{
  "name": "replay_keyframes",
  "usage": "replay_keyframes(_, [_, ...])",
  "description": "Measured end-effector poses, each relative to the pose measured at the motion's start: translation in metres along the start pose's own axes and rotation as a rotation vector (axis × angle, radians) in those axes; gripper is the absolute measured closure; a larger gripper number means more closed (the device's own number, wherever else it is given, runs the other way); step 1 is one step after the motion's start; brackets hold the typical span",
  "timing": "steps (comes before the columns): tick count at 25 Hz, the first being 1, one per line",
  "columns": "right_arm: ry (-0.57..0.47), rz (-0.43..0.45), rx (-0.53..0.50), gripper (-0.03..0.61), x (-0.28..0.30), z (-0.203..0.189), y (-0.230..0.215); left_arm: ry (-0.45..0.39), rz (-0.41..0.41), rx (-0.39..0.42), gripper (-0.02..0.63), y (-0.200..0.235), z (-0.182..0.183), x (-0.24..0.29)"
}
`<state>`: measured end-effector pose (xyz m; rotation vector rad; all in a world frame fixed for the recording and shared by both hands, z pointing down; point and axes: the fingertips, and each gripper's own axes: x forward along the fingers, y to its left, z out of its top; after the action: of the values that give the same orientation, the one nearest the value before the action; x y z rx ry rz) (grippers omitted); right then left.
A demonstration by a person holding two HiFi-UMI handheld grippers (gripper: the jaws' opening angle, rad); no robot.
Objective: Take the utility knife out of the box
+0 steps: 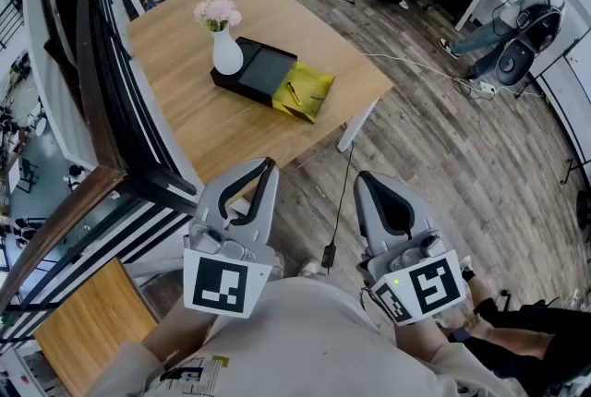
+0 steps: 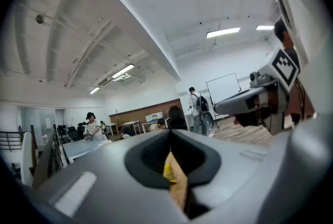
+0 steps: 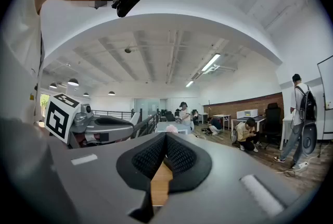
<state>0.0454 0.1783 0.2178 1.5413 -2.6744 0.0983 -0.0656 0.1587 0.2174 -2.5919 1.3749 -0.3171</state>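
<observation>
A flat black box [image 1: 259, 72] lies on the wooden table [image 1: 175, 109], far ahead of me. A yellow pouch [image 1: 307, 94] leans on the box's right end, with a slim dark object [image 1: 292, 93] on it; whether that is the utility knife I cannot tell. My left gripper [image 1: 268, 166] and right gripper [image 1: 364, 177] are both held close to my body, well short of the table, and both are shut with nothing between them. In the left gripper view, a sliver of yellow pouch [image 2: 168, 171] shows through the slit of the shut jaws.
A white vase [image 1: 226, 54] with pink flowers stands at the box's left end. A dark railing [image 1: 106, 100] runs along the table's left side. A black cable [image 1: 340, 201] hangs to the wooden floor near the table leg [image 1: 355, 126]. People sit and stand at the back.
</observation>
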Motion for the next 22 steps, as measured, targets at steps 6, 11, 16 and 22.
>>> replay_keyframes(6, [0.003,-0.011,-0.021,0.577,-0.007,-0.005,-0.002,0.014,0.005,-0.010,0.611,-0.007,-0.008,-0.003])
replay_keyframes(11, [-0.008,-0.011,-0.002,0.577,-0.010,-0.005,-0.001,0.019,0.010,-0.025,0.611,-0.011,-0.008,-0.005])
replay_keyframes(16, [0.003,-0.014,-0.002,0.577,-0.011,-0.010,-0.004,0.026,0.011,-0.022,0.611,-0.014,-0.011,-0.005])
replay_keyframes(22, [0.026,-0.006,-0.002,0.577,-0.005,-0.021,-0.007,0.032,0.028,-0.036,0.611,-0.013,-0.015,-0.006])
